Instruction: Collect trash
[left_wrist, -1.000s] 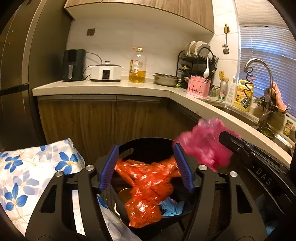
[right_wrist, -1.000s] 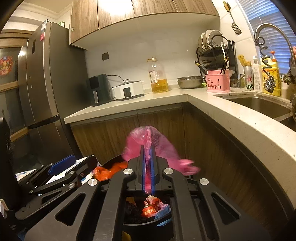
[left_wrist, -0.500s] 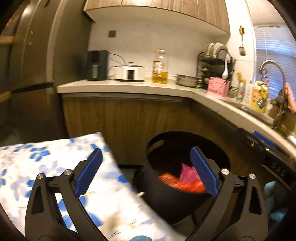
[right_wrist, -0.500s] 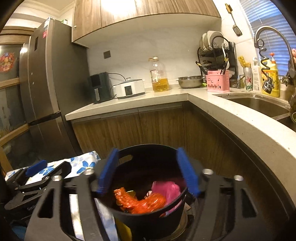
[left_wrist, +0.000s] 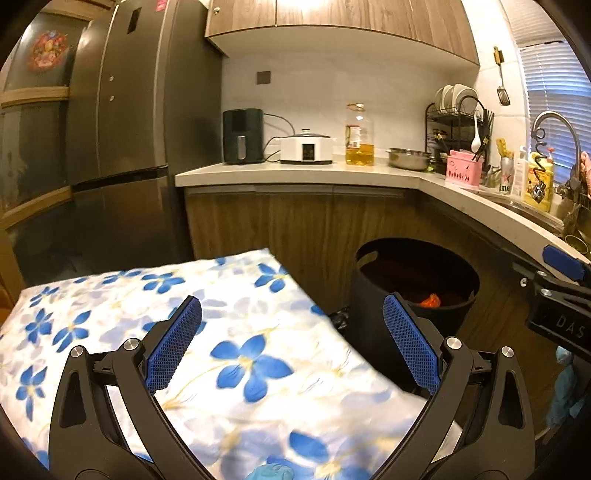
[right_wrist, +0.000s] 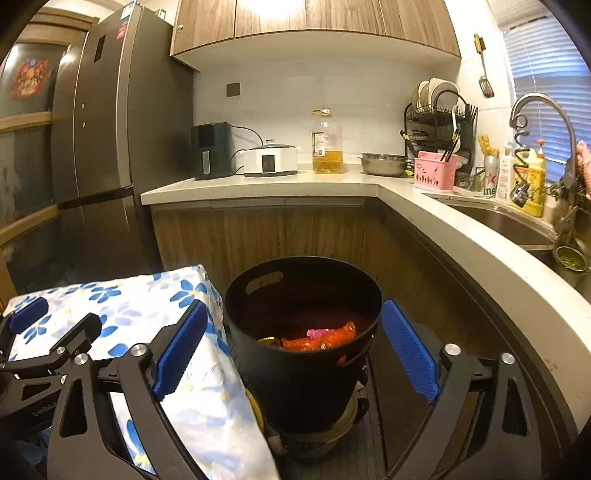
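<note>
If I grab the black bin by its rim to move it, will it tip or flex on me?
The black bin is probably light: only crumpled orange plastic and a pink scrap show, low inside. It looks fairly stiff, its rim keeping a clean round shape with cut-out handles. It narrows toward the base, so a one-sided pull may tip it.

Floor (right_wrist: 362, 458) dark, carried black trash bin (right_wrist: 303, 373) standing upright before wooden cabinets. Bin held orange (right_wrist: 321, 339) and pink (right_wrist: 317, 332) plastic scraps. Blue-flowered white cloth (left_wrist: 236, 332) covered raised surface just beside bin. Pale L-shaped surface (right_wrist: 258, 188) carried black appliance (right_wrist: 211, 150), white cooker (right_wrist: 271, 160), oil bottle (right_wrist: 327, 142), steel bowl (right_wrist: 384, 164), pink caddy (right_wrist: 434, 176), dish rack (right_wrist: 439, 122).
</note>
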